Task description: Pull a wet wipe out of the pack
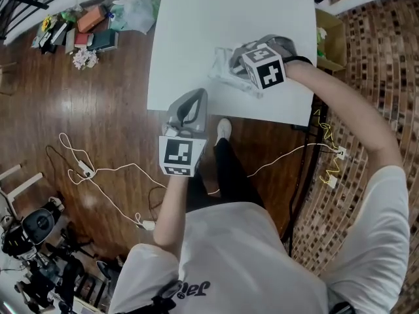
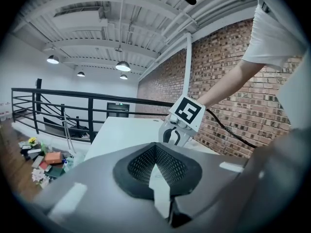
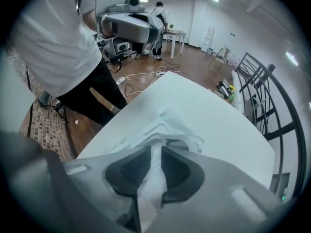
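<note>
The right gripper (image 3: 155, 152) clenches the wet wipe (image 3: 154, 173) rising from the pack (image 3: 165, 123) on the white tabletop (image 3: 218, 115); the left gripper (image 2: 155, 147) hangs at the tabletop's near edge, jaws together, empty.

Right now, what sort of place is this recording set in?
Probably an industrial loft-style workspace, not a home: exposed brick wall, black metal railing, and pendant lamps under a bare piped ceiling.

White rectangular table (image 1: 196, 57) on dark wooden plank floor (image 1: 78, 110). Thin white cables (image 1: 98, 172) trail across floor. Pile of books (image 1: 85, 34) and pale plastic bag (image 1: 134, 10) near table's far corner. Brown cardboard box (image 1: 330, 41) opposite. Red brick wall (image 2: 228, 106).
</note>
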